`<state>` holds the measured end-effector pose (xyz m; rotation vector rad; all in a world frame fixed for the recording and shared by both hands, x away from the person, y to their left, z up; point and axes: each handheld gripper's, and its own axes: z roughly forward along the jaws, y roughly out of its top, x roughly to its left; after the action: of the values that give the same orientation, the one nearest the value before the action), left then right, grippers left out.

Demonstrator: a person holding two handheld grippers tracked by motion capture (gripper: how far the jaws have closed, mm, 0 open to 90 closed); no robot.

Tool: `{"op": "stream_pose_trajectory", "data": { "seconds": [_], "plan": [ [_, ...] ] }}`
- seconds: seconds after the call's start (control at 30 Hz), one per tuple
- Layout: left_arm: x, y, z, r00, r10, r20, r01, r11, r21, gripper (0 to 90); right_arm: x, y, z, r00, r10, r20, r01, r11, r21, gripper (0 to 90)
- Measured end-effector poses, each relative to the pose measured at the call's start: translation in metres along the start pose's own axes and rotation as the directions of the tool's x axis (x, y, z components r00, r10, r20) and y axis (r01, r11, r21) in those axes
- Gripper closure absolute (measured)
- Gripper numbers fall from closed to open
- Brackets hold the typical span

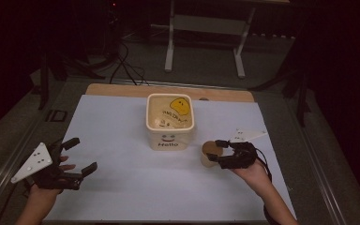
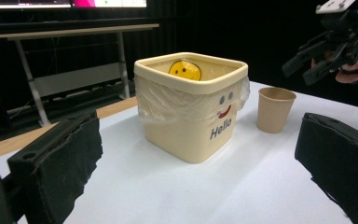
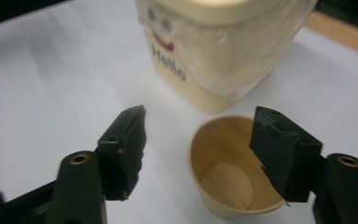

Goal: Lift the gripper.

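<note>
Two tools, one cup and a cream bin on the white table (image 1: 122,187).
Right tool (image 1: 221,151), jaws wide, hovers over the empty paper cup (image 1: 211,151), which stands upright just beside the "Hello" bin (image 1: 169,136); left tool (image 1: 77,157) gapes wide, well apart at the table's left.

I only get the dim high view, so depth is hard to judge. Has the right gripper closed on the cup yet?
Observer: No. The right gripper is open and held above the cup, not touching it.
Operator: Anything inside the cup?
Observer: Nothing; its bare bottom shows in the right gripper view.
Operator: Is the bin lined?
Observer: Yes. A clear plastic liner folds down over the rim of the bin.
</note>
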<state>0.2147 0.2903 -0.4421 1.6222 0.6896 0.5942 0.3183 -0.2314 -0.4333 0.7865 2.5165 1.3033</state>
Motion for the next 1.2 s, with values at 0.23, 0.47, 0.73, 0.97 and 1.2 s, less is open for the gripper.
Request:
{"op": "stream_pose_trajectory", "data": {
  "seconds": [0.23, 0.47, 0.73, 0.97, 1.2],
  "plan": [
    [0.000, 0.000, 0.000, 1.0000, 0.002, 0.001, -0.002, 1.0000, 0.003, 1.4, -0.001, -0.006, 0.016, 0.9994, -0.025, -0.025, 0.027, 0.996, 0.086, 42.0],
    [0.000, 0.000, 0.001, 1.0000, 0.002, 0.003, -0.002, 1.0000, 0.005, 1.4, -0.003, -0.010, 0.026, 0.9982, -0.050, -0.033, 0.054, 0.988, 0.144, 50.1],
    [0.001, -0.001, 0.001, 1.0000, 0.002, 0.005, -0.002, 1.0000, 0.008, 1.4, -0.006, -0.015, 0.039, 0.9959, -0.083, -0.037, 0.089, 0.972, 0.218, 60.7],
    [0.001, -0.001, 0.002, 1.0000, -0.001, 0.008, 0.001, 0.9999, 0.012, 1.4, -0.004, -0.018, 0.046, 0.9904, -0.135, -0.030, 0.138, 0.953, 0.270, 72.1],
    [0.001, -0.002, 0.003, 0.9999, -0.001, 0.012, 0.001, 0.9999, 0.017, 1.4, -0.003, -0.019, 0.048, 0.9831, -0.182, -0.025, 0.181, 0.939, 0.292, 81.6]
  ]
}}
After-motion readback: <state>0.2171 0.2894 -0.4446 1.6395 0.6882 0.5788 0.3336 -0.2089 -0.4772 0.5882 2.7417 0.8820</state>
